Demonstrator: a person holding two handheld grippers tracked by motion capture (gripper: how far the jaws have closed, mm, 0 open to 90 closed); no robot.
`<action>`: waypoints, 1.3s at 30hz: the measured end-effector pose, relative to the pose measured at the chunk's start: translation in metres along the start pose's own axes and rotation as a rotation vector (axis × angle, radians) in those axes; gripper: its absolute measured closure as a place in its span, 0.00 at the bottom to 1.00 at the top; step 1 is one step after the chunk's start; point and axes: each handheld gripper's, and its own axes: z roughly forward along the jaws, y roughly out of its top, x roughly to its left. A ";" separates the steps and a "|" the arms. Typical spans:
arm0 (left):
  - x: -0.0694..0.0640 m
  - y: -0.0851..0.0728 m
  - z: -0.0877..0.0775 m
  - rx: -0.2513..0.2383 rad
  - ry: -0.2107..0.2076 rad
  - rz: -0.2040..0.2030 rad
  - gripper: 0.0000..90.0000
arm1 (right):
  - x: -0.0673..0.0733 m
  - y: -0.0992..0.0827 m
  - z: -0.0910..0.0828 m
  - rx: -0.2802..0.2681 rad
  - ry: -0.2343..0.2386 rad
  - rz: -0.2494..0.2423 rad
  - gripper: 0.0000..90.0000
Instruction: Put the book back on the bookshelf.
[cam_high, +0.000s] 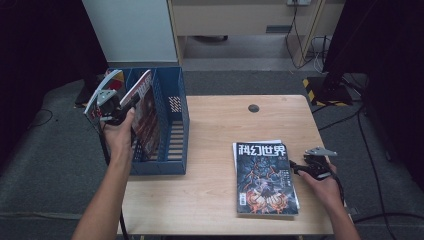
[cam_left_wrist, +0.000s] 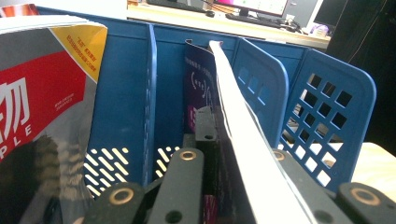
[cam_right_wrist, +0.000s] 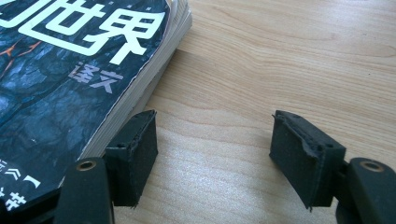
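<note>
Left tool (cam_high: 111, 111): my left hand (cam_high: 119, 136) holds it raised over the blue file rack (cam_high: 176, 125), which stands at the left end of the surface (cam_high: 210, 150). Its jaws are closed on a magazine (cam_high: 145, 107), gripped near the upper edge. In the left gripper view the magazine (cam_left_wrist: 243, 140) runs edge-on between the jaws, a pale band of page edges with a dark purple cover face beside it. The magazine stands upright and tilted, its lower part down inside a rack compartment (cam_left_wrist: 121, 116), between the solid blue dividers. I cannot tell whether its bottom edge rests on the slotted rack floor. A second magazine with a red and grey cover (cam_left_wrist: 42, 102) shows at the left of that view, close to the camera.

Right tool (cam_high: 305, 169): my right hand (cam_high: 325, 185) rests it low at the right side of the surface. Its jaws stand partly open with nothing between them; in the right gripper view bare wood shows in the gap (cam_right_wrist: 212, 158). One pad (cam_right_wrist: 133, 156) sits just beside the right edge of the stack of magazines (cam_high: 265, 177), near but not gripping it. That stack lies flat at the near right of the surface, the top cover dark with large white characters (cam_right_wrist: 70, 56). Stack and rack are well apart.
</note>
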 end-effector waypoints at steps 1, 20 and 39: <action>0.000 0.000 0.000 0.000 -0.001 0.000 0.93 | 0.000 0.000 0.000 0.000 0.000 0.000 0.36; 0.011 -0.010 -0.007 -0.003 0.031 -0.022 0.93 | 0.000 0.000 0.000 0.000 0.001 -0.001 0.36; 0.016 -0.009 -0.014 0.037 0.075 0.011 0.90 | 0.000 0.000 0.000 0.000 0.001 -0.001 0.35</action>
